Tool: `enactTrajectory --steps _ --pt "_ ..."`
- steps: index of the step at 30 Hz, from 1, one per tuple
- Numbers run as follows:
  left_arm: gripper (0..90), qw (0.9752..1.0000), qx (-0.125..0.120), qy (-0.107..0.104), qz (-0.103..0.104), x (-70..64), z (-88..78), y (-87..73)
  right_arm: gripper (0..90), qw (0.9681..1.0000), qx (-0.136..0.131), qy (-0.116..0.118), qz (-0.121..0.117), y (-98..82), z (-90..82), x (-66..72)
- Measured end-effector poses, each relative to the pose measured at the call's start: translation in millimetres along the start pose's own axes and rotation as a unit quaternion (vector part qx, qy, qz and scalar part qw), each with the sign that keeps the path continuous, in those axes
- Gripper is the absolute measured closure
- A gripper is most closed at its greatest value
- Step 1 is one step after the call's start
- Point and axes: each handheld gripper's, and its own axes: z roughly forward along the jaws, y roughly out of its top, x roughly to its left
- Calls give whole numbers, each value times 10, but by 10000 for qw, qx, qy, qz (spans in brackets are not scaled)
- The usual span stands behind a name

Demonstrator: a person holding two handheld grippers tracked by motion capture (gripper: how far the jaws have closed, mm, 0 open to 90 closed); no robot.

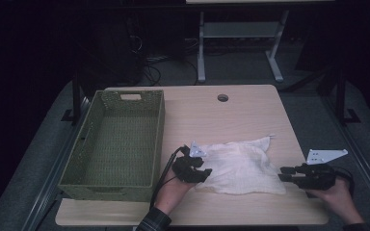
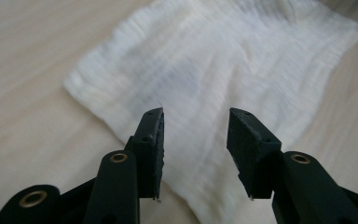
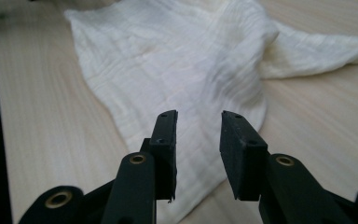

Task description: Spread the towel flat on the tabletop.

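One white cloth (image 1: pixel 241 166) lies at the lower centre of the frame. One green woven basket (image 1: pixel 84 144) sits at the left. Two grippers, the left gripper (image 1: pixel 207 172) and right gripper (image 1: pixel 284 174), flank the cloth on one wooden table (image 1: pixel 250 110).

cloth (image 1: pixel 241 166): we see a soft, cream-white woven fabric, matt, with fine ribbing and a crinkled, gauzy surface.
table (image 1: pixel 250 108): we read pale wood-grain laminate, smooth with a faint sheen.
basket (image 1: pixel 89 144): at the table's left edge, we see olive-green woven plastic, matt, with a rough openwork texture.
left gripper (image 2: pixel 195 123): black matt plastic, brass-coloured rivets; its pads (image 2: pixel 154 140) look rubbery with chipped edges.
right gripper (image 3: pixel 198 123): the same black matt plastic and brass-toned rivets.
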Motion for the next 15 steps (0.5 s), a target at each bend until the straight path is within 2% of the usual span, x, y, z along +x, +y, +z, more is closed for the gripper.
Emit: enactTrajectory --steps 5,9,10,12,13,15 --pt "577 9999 -128 85 -59 115 48 122 668 9999 -39 -108 -48 122 44 -80" --pt "623 9992 -233 299 -93 281 104 252 678 9997 -93 -222 -105 281 109 -204" --pt "629 9992 -233 299 -93 281 104 252 678 9997 -93 -222 -105 281 109 -204" --pt "649 9985 -236 492 -89 368 152 317 681 9995 -129 -251 -125 371 158 -280" --pt "661 9985 -236 492 -89 368 152 317 681 9995 -129 -251 -125 371 158 -280" --pt "678 9977 -245 616 -137 454 251 369 684 9995 -157 -272 -73 450 215 -360"
